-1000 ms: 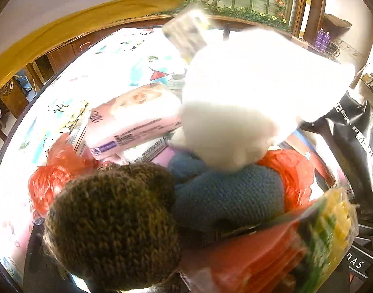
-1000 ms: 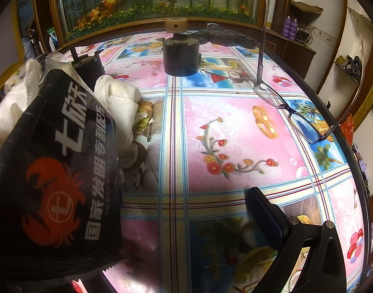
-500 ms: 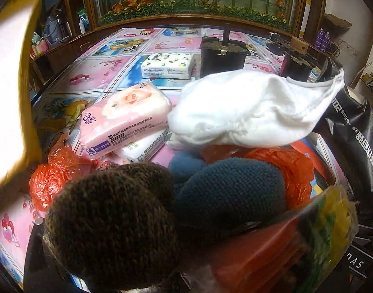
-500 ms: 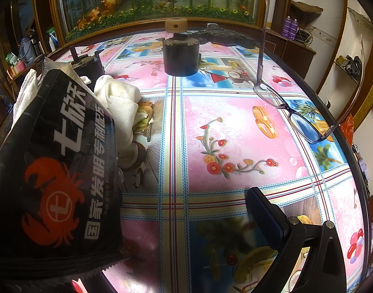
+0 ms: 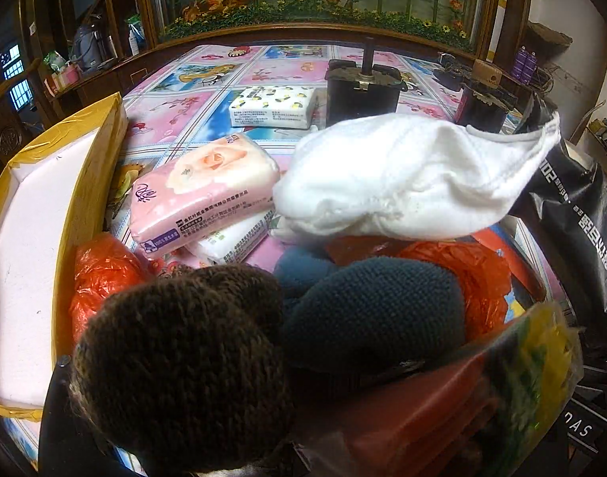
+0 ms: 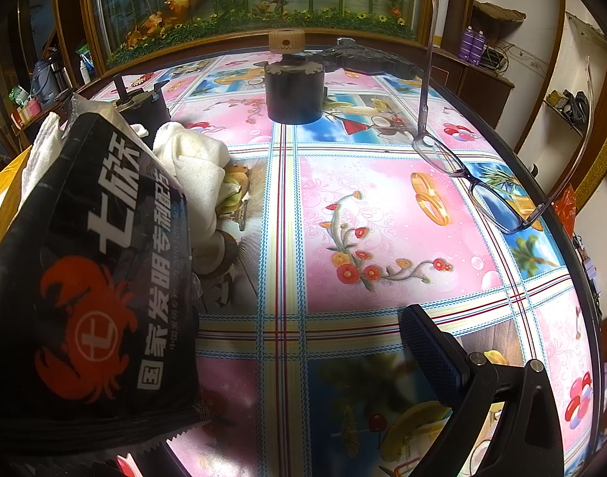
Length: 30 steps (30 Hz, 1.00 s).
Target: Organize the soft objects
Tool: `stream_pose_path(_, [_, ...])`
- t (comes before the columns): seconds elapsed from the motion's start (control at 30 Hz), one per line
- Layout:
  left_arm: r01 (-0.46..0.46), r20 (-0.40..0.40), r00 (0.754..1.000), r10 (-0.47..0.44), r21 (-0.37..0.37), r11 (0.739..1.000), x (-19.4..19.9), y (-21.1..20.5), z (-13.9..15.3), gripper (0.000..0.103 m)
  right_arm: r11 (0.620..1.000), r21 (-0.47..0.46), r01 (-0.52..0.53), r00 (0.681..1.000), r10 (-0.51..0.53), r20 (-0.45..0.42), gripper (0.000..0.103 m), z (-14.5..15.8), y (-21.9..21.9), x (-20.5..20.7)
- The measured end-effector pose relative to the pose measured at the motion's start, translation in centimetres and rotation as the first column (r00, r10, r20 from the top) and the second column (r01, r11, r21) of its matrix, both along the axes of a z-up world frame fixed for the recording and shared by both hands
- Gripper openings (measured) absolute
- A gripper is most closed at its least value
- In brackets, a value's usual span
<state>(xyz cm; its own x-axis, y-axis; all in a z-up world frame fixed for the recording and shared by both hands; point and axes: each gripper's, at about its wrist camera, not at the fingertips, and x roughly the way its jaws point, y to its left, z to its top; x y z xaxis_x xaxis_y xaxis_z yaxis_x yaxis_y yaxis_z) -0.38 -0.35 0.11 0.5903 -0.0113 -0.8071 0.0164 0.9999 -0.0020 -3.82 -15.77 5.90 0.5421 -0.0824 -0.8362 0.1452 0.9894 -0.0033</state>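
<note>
In the left wrist view a heap of soft things fills the bottom. Closest is a fuzzy brown knitted ball (image 5: 176, 361). Just beside it, on the right, is a dark blue knitted ball (image 5: 375, 310). They touch. A clear bag with red and yellow inside (image 5: 462, 401) lies to the right of the brown ball, very close to the camera. Crinkly orange plastic bags (image 5: 482, 278) poke out behind the blue ball. The left gripper's fingers are buried under the heap, so I cannot tell how wide it is open or what it holds.

Behind the blue ball a white cloth (image 5: 407, 175) sits on top of the pile, floppy and folded over. To its left a pink tissue pack (image 5: 204, 194) leans on a white pack (image 5: 232, 240). Farther back from the pink pack a small white tissue pack with yellow spots (image 5: 273, 106) lies flat on the table.

A white box with yellow tape edges (image 5: 33, 230) stands left of the brown ball, very near.

In the right wrist view the right gripper (image 6: 224, 357) stands wide open. One black finger (image 6: 430, 346) is bare. A black bag with an orange crab (image 6: 92, 290) covers the other side; I cannot tell if it is held.

Past the black bag the flowery tablecloth (image 6: 367, 206) is open and free. Glasses (image 6: 478, 187) lie near the right edge, and a dark round jar (image 6: 294, 89) stands far back.
</note>
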Motion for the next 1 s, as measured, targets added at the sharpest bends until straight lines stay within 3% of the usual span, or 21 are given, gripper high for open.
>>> stream_pose_path(0.33, [0.000,0.000,1.000,0.000,0.000,1.000,0.0,0.0,0.0,0.103,1.000,0.002,-0.016,1.000,0.016,-0.005,0.102,0.1,0.2,-0.3])
stream_pose_path(0.5, [0.000,0.000,1.000,0.000,0.000,1.000,0.0,0.0,0.0,0.103,0.995,0.017,-0.099,0.994,0.100,-0.040,0.102,0.5,0.6,-1.1])
stream_pose_path(0.67, [-0.014,-0.002,1.000,0.014,0.003,1.000,-0.2,-0.1,0.1,0.103,0.987,-0.020,-0.156,0.987,0.157,0.026,0.102,3.0,0.0,-3.6])
stream_pose_path(0.87, [0.146,-0.061,0.987,-0.146,-0.005,0.989,-1.6,0.1,0.2,0.103,0.991,-0.017,-0.132,0.990,0.133,0.043,0.096,3.7,-1.7,-3.7])
stream_pose_path(1.0, [0.228,-0.056,0.970,-0.235,-0.099,0.969,-3.8,0.8,0.6,0.103,0.991,0.012,-0.132,0.990,0.131,0.052,0.083,4.0,-2.3,-2.7])
